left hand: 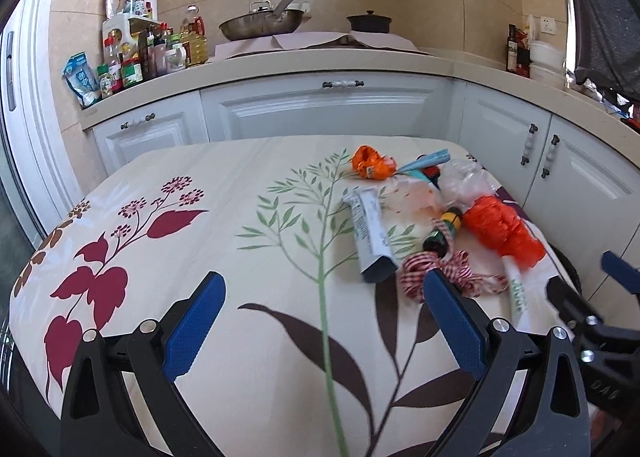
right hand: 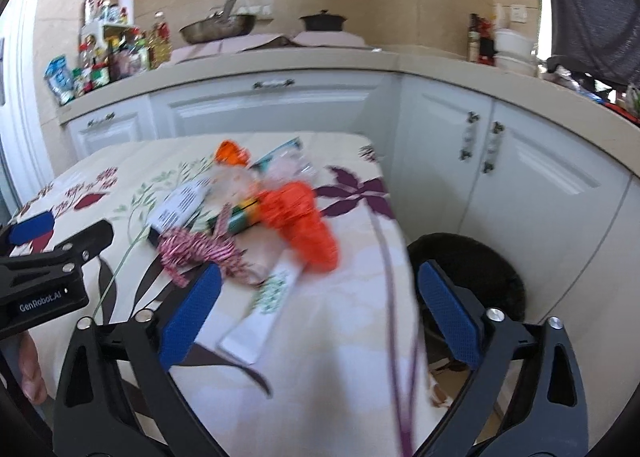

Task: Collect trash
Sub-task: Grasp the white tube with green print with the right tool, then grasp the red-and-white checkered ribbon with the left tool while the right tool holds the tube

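A heap of trash lies at the right end of the floral tablecloth (left hand: 224, 241). It holds a crumpled orange wrapper (left hand: 370, 167), a grey-white tube (left hand: 370, 235), red-and-white twine (left hand: 436, 275), a small dark bottle (left hand: 442, 233), an orange net bag (left hand: 504, 231) and a white-green wrapper (left hand: 518, 297). My left gripper (left hand: 324, 317) hovers open over the cloth, short of the heap, with nothing between its fingers. My right gripper (right hand: 320, 313) is open above the table's right part. The white-green wrapper (right hand: 260, 317) lies below it, the twine (right hand: 196, 253) and orange net bag (right hand: 304, 217) just ahead. The right wrist view is blurred.
A black bin (right hand: 480, 269) stands on the floor against the table's right edge. White cabinets (left hand: 320, 105) and a counter with a pan (left hand: 260, 25), a pot (left hand: 369, 23) and bottles (left hand: 132, 57) run behind the table. A hand (right hand: 32, 369) shows at lower left.
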{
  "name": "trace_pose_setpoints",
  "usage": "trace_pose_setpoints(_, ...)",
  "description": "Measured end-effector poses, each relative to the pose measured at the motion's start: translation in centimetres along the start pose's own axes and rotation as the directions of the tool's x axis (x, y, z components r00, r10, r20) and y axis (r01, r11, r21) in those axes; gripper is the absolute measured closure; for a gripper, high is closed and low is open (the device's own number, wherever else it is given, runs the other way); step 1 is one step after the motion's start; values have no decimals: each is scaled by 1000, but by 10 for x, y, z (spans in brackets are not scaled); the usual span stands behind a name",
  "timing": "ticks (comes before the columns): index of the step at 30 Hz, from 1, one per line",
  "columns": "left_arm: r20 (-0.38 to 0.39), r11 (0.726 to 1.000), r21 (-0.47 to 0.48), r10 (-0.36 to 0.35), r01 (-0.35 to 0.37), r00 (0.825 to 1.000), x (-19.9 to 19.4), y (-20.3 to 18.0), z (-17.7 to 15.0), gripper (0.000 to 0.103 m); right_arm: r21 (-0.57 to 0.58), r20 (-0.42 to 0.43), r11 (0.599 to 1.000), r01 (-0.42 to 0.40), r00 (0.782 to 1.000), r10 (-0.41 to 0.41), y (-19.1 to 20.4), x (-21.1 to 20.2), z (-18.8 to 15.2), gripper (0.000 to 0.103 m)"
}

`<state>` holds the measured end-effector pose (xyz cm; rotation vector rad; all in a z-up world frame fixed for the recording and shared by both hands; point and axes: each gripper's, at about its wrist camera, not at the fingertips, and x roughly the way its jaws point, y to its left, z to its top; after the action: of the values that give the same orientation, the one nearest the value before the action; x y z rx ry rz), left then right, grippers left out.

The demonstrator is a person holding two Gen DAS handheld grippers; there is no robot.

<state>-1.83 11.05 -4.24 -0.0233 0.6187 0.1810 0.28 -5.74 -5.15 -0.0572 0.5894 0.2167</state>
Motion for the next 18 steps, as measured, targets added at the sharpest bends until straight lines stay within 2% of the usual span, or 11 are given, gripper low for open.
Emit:
trace_pose_setpoints(1,-4,1000,1,-4,4,1000,1,1,-1,7,-6,-20,1000,-12,1000,12,5,5,-3,22)
trace_pose_setpoints(4,-15,1000,-8,-17,17,1000,4,4,-4,7,-12,-51,999,-30,998,29,12,11,-8,29)
trace_pose_setpoints(7,-27,999,-14,-30,30,999,6,5,-8,7,-31,-89,998,-47,995,44,18,18,-13,48)
trace_pose_setpoints(10,-30,999,-19,-45,44,999,6,4,-10,7,-35,-116,998,-54,992,49,19,23,-18,57)
trace_pose_setpoints(11,-30,999,-14,-45,44,999,7,2,-11,7,-35,-124,998,-59,991,54,17,24,-20,65)
trace_pose_setpoints(16,-35,998,-6,-61,61,998,8,-5,-16,7,-40,-114,998,-53,992,48,11,21,-25,83)
trace_pose_setpoints(18,-45,998,-5,-67,67,997,9,-7,-17,7,-29,-111,998,-58,992,54,7,20,-26,83)
